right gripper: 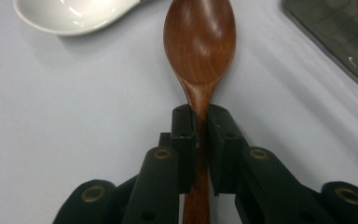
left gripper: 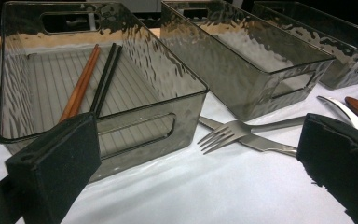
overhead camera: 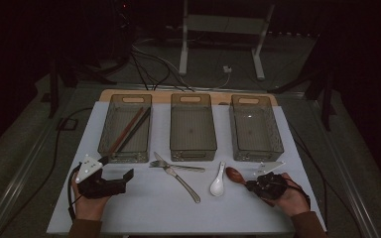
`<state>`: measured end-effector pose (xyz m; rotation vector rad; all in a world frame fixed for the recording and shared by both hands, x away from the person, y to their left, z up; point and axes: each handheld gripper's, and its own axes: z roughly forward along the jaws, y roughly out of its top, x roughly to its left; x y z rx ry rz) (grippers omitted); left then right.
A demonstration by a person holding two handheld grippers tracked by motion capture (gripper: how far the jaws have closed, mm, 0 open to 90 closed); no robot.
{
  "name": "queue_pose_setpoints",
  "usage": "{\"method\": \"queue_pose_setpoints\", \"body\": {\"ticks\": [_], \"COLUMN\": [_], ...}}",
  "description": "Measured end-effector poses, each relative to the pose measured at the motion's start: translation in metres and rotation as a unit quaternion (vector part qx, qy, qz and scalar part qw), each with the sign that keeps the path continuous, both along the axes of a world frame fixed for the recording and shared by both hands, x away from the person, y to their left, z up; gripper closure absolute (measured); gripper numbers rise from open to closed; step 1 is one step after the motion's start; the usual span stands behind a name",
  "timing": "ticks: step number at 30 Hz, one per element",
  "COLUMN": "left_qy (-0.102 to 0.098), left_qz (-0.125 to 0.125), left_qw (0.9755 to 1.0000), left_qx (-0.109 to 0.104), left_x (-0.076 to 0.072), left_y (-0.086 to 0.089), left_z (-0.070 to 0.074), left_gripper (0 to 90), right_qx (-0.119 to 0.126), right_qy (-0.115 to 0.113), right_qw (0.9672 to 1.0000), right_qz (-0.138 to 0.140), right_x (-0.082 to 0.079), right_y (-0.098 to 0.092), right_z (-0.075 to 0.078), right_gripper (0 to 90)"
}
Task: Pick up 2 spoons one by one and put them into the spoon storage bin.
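Nearest the camera, the person's right gripper [right gripper: 200, 116] has its two black jaws pinched on the neck of a brown wooden spoon [right gripper: 199, 46], just behind the bowl. The left gripper [left gripper: 191, 158] sits idle on the white table covering [overhead camera: 144, 208], jaws spread wide with nothing between them.

By size, three smoky translucent plastic bins come first: the left bin [overhead camera: 110, 141] holds brown and black chopsticks [overhead camera: 129, 130], while the middle bin [overhead camera: 212, 134] and the right bin [overhead camera: 278, 139] look empty. Below them lie a steel table knife [overhead camera: 183, 182] crossed by a steel fork [overhead camera: 171, 165], then a white ceramic soup spoon [overhead camera: 218, 184].

The wooden spoon lies on the covering in front of the right bin, just beside the ceramic one. Its long axis runs straight out from the jaws, bowl pointing away from the hand and hollow side up. It is likely light, stiff and smooth, so a grip at the narrow neck should hold, though it could pivot if clamped loosely.
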<state>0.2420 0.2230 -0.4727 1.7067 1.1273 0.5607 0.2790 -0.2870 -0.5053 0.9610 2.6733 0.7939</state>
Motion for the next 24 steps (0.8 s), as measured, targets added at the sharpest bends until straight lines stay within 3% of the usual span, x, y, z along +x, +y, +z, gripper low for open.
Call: {"method": "queue_pose_setpoints", "body": {"ticks": [5,11,15,24], "left_qy": [0.000,0.000,-0.002,-0.003], "left_qz": [0.001,0.001,0.002,0.009], "left_qw": [1.0000,1.0000,1.0000,0.9999], "left_qx": [0.001,0.001,-0.001,-0.007], "left_x": [0.000,0.000,-0.001,-0.001], "left_y": [0.000,0.000,0.000,0.003], "left_z": [0.000,0.000,0.001,0.001], "left_gripper": [0.6,0.6,0.6,0.6], "right_qx": [0.018,0.046,0.052,0.079], "right_qy": [-0.013,-0.030,-0.044,-0.077], "right_qw": [0.9996,0.9981,0.9973,0.9931], "right_qz": [-0.019,-0.027,-0.027,-0.040], "right_x": [-0.001,-0.004,-0.003,0.004], "right_y": [-0.002,0.000,0.005,0.016], "right_z": [0.005,0.013,0.020,0.043], "right_gripper": [82.6,82.6,82.7,82.7]}}
